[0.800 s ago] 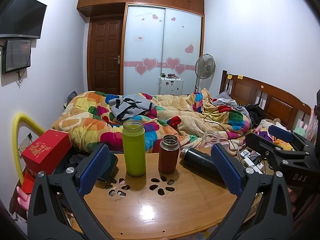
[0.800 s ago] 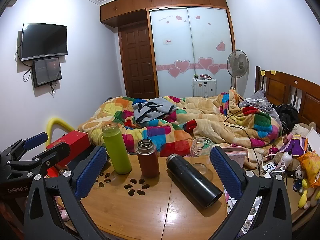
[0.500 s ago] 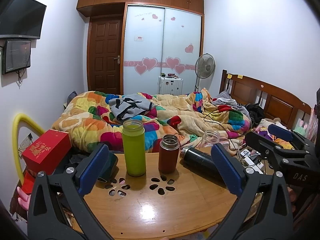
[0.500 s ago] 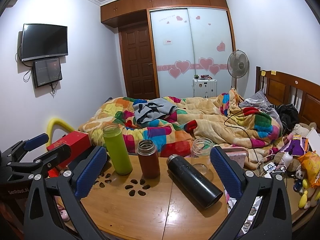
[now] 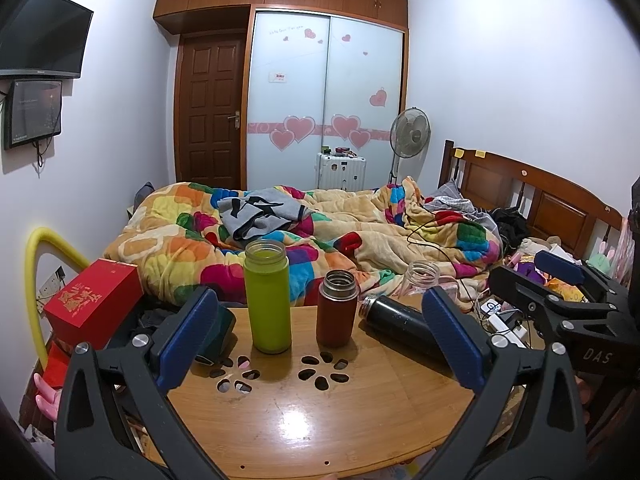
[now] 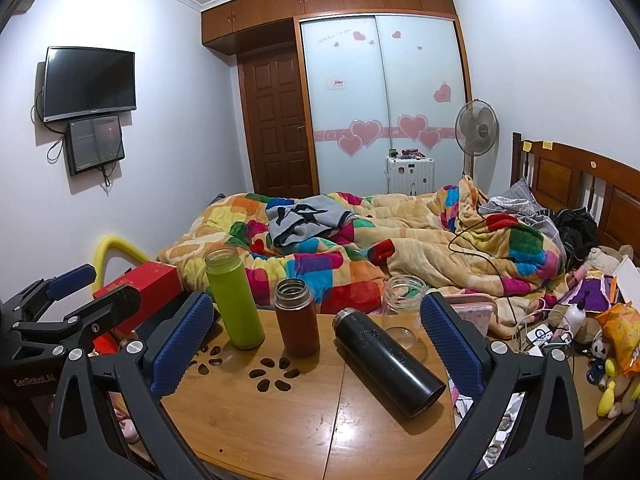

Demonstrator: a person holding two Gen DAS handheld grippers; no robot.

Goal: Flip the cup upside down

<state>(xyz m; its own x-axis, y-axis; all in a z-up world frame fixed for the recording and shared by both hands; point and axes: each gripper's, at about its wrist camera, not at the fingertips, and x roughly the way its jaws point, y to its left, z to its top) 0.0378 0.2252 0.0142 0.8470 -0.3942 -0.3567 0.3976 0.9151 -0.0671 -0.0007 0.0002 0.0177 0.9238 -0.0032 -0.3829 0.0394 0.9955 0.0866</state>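
A green cup (image 5: 267,296) (image 6: 234,296) and a brown cup (image 5: 337,307) (image 6: 297,317) stand upright and open on the round wooden table (image 5: 304,424) (image 6: 280,428). A black cup (image 5: 394,325) (image 6: 388,360) lies on its side to their right. A clear glass jar (image 5: 418,278) (image 6: 402,308) stands behind it. My left gripper (image 5: 320,340) is open and empty, above the table's near side. My right gripper (image 6: 312,344) is open and empty, with the brown and black cups ahead between its fingers.
A red box (image 5: 94,304) (image 6: 148,292) sits off the table's left edge. A bed with a colourful blanket (image 5: 320,240) lies behind the table. Cables, a power strip (image 5: 500,320) and toys (image 6: 612,364) crowd the right side.
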